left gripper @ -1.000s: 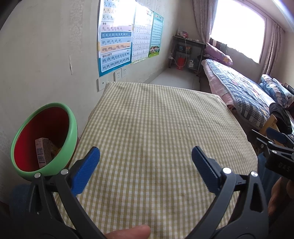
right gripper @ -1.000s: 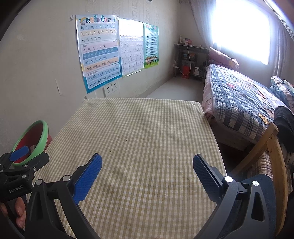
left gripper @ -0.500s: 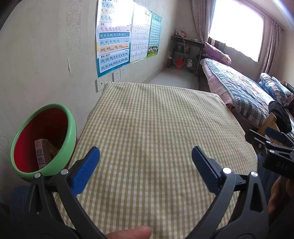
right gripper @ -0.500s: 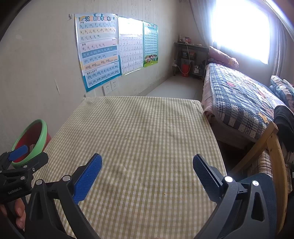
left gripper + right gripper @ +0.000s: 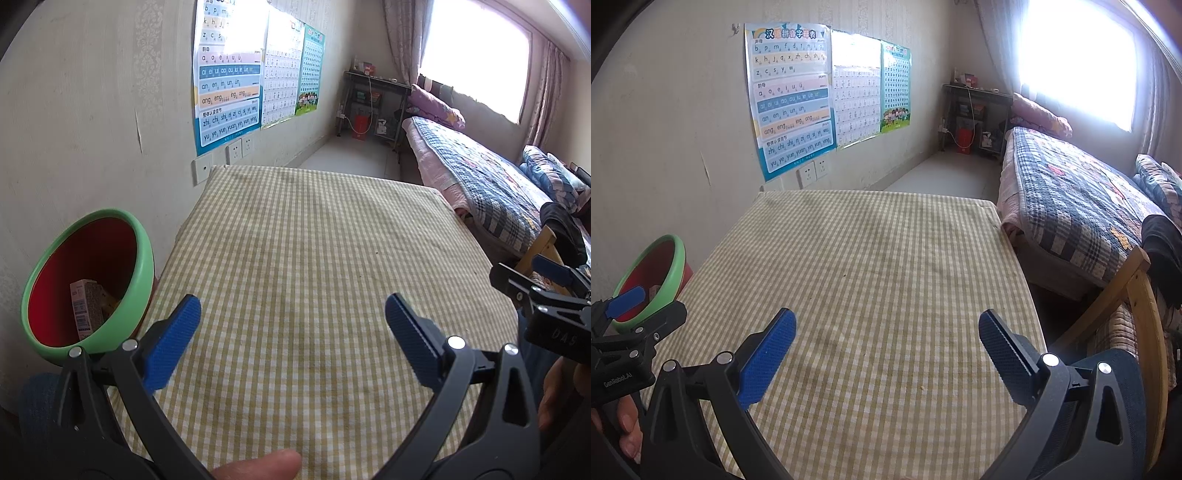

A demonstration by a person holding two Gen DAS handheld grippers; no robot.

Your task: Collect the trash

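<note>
Looking along the left gripper (image 5: 291,325), the left wrist camera showed its two blue-padded fingers spread wide with nothing between them, held above the near end of the table covered in a yellow-and-white checked cloth (image 5: 314,236). Off the table's left edge, against the wall, stood the round bin with a green rim and red inside (image 5: 88,277); a small printed white carton (image 5: 84,309) lay inside it, with something yellow beside it that was too hidden to identify. Past the table's right edge, the right gripper (image 5: 546,295) appeared side-on.

From the right wrist camera, the right gripper (image 5: 886,343) likewise stood agape and empty over the table's near end (image 5: 886,258). The bin (image 5: 661,273) sat off the table's left edge, partly behind the left gripper (image 5: 631,314). A wooden chair back (image 5: 1137,291) rose just off the table's right edge.
</note>
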